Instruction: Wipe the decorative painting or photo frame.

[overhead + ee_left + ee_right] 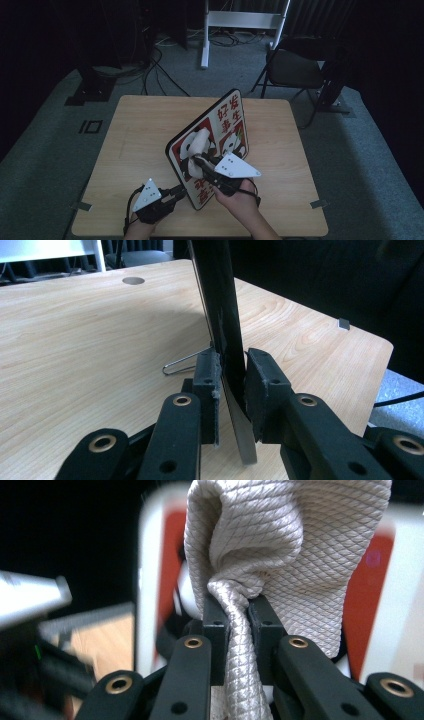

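left gripper [232, 385] - clamps board [210, 145]; right gripper [239, 615] - pinches cloth [290, 545]

Red Chinese characters "好事发生" on the upright panda board [231, 125].
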